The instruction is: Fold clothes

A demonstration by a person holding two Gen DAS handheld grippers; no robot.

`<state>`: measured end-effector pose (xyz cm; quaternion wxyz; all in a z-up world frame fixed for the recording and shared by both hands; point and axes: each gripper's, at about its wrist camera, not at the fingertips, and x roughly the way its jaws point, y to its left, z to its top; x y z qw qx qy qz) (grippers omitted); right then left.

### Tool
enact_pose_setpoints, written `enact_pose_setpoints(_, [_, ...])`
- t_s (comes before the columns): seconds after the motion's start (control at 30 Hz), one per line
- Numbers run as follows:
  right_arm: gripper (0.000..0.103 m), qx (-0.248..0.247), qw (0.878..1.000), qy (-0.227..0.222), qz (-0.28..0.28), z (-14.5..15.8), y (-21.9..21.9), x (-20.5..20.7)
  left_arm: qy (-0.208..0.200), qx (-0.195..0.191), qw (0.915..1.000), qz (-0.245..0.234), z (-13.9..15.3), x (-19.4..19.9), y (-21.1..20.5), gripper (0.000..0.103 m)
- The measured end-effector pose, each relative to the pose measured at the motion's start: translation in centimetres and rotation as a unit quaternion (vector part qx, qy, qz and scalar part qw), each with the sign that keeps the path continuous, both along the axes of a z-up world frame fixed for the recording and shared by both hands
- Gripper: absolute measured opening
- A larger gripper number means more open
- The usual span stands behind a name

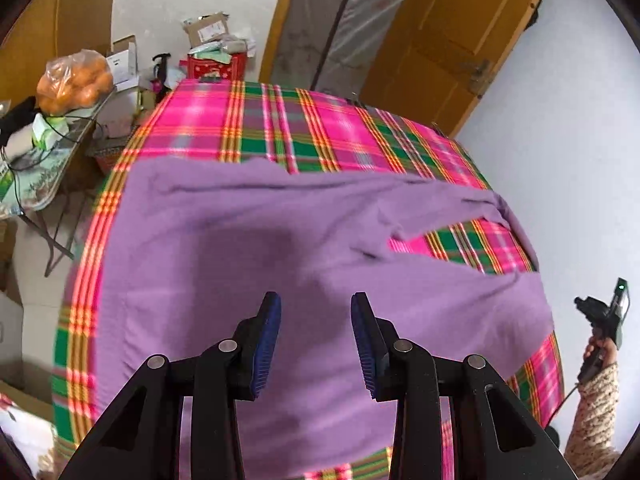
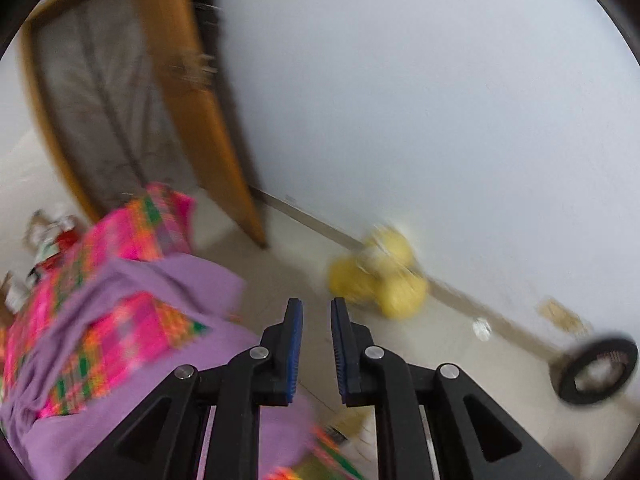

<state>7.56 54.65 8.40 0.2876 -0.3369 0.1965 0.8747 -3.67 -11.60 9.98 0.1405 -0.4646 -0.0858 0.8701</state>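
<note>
Purple garment point(image 1: 256, 240): spread wide over the plaid bench point(image 1: 280, 120), one sleeve reaching its right edge; no fold evident, so folding remains. Left gripper point(image 1: 316, 336): jaws wide, empty, above the garment. Right gripper point(image 2: 317, 348): jaws narrow, empty, off the bench's right edge.

A pale, plain wall point(image 2: 440, 120) runs along the right, meeting a light tiled floor point(image 2: 460, 360) where some yellow objects point(image 2: 380, 280) lie (too blurred to name). At the far side stands a wooden door point(image 1: 460, 28) beside a draped grey sheet point(image 1: 332, 20). To the left a folding table point(image 1: 60, 152) carries a bag of oranges point(image 1: 74, 82), with cardboard boxes point(image 1: 208, 30) stacked beyond it.
</note>
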Motion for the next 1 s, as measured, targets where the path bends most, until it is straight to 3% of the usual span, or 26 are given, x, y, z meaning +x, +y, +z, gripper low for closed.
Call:
enact_pose_setpoints(0.2, [0.015,0.059,0.987,0.037,0.147,6.1,-6.5,-6.6,-0.009,-0.061,0.9981,-0.009,1.3,-3.9,-0.6,0.038])
enact_pose_setpoints(0.37, [0.018,0.067,0.962,0.04,0.263,7.4,-12.5,-13.3,-0.005,-0.081,0.9966,-0.013,2.4,-7.6,-1.4,0.038])
enact_pose_setpoints(0.47, [0.025,0.055,0.947,0.021,0.316,6.2,-15.8,-17.5,-0.012,-0.092,0.9953,-0.027,1.8,-10.0,-1.3,0.038])
enact_pose_setpoints(0.63, [0.025,0.024,0.922,-0.023,0.386,2.5,-20.8,-23.6,-0.031,-0.115,0.9918,-0.047,-0.6,-13.7,-1.1,0.038])
enact_pose_setpoints(0.83, [0.026,0.002,0.89,-0.069,0.451,-1.8,-25.6,-28.0,-0.069,-0.054,0.995,-0.047,-3.2,-17.3,-2.6,0.038])
enact_pose_setpoints(1.0, [0.035,-0.03,0.864,-0.086,0.495,-4.0,-28.3,-30.2,-0.091,-0.007,0.9946,-0.05,-4.8,-19.5,-3.3,0.038])
